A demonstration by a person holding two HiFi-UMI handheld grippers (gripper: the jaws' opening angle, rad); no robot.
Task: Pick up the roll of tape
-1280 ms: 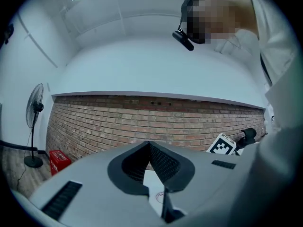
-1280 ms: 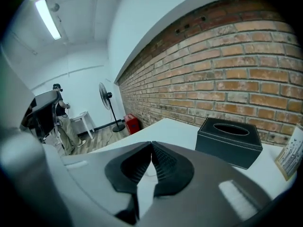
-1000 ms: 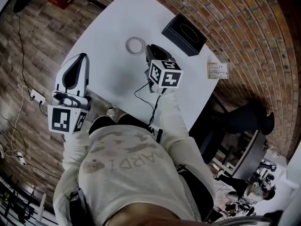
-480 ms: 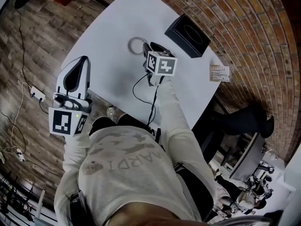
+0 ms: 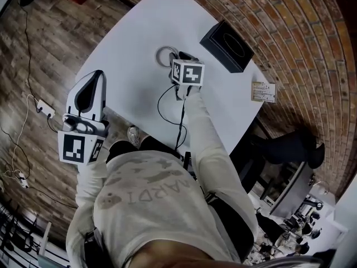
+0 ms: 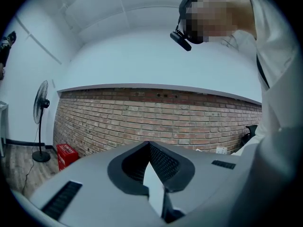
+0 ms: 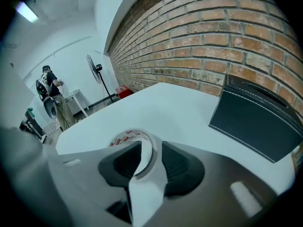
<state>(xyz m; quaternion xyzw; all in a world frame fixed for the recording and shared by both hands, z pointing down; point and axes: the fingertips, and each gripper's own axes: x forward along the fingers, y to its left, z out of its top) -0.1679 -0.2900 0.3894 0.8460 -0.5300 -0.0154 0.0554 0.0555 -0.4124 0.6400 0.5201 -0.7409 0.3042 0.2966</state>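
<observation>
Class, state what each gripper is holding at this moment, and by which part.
Nothing is held yet. The right gripper has open jaws straddling the near wall of the tape roll; the left gripper is shut and empty.

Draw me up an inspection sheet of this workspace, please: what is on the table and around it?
Surface: white table.
Job's things: roll of tape, lying flat on the table.
Clutter: black box near the table's far edge.
Grippers: right gripper, jaws apart, astride the tape's near rim; left gripper, jaws together, nothing between them, held off the table's side.
Cables: black cable looping from the right gripper over the table; power strip with leads on the floor.
Surroundings: brick wall, wooden floor, standing fan, red box.
</observation>
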